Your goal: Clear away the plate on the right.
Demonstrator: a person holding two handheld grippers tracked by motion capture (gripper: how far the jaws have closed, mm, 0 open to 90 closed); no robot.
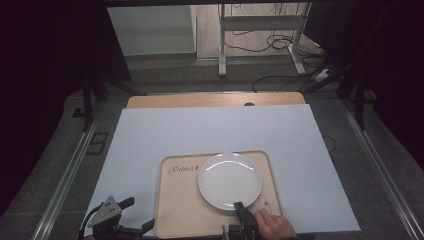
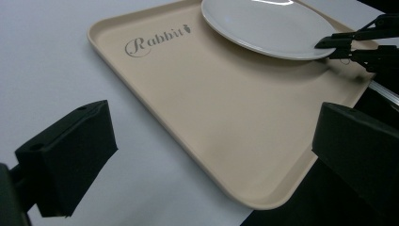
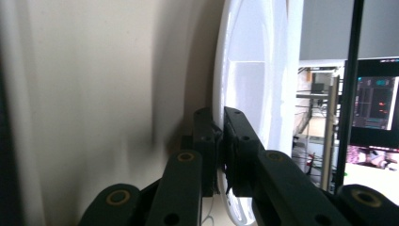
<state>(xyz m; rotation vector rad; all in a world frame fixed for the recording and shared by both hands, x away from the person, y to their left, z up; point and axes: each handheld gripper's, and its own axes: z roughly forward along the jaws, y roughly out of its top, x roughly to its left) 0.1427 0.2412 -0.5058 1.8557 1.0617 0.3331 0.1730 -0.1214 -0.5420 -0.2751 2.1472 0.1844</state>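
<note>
Near the front edge of the worktop, which is covered by a pale blue-white sheet, the right hand-held gripper has its two black jaws pinched on the near rim of a round white glazed plate. From the right gripper view the jaws stand almost together, one on each face of the plate's rim, so this hand-held gripper is holding the plate. A hand grips the tool from behind.

The plate rests in a beige rectangular plastic tray with rounded corners, toward its far right part. Grey script lettering is printed on the tray floor just left of the plate.

The left hand-held gripper, topped by a grey three-cornered plate, sits over the sheet just left of the tray's near left corner. Its jaws stand wide apart with nothing between them, and the tray's near corner lies between them in the left gripper view.

Both hand-held grippers are cut off by the bottom edge of the high view. A small line drawing on the tray beside the right hand-held gripper is too small to make out.
</note>
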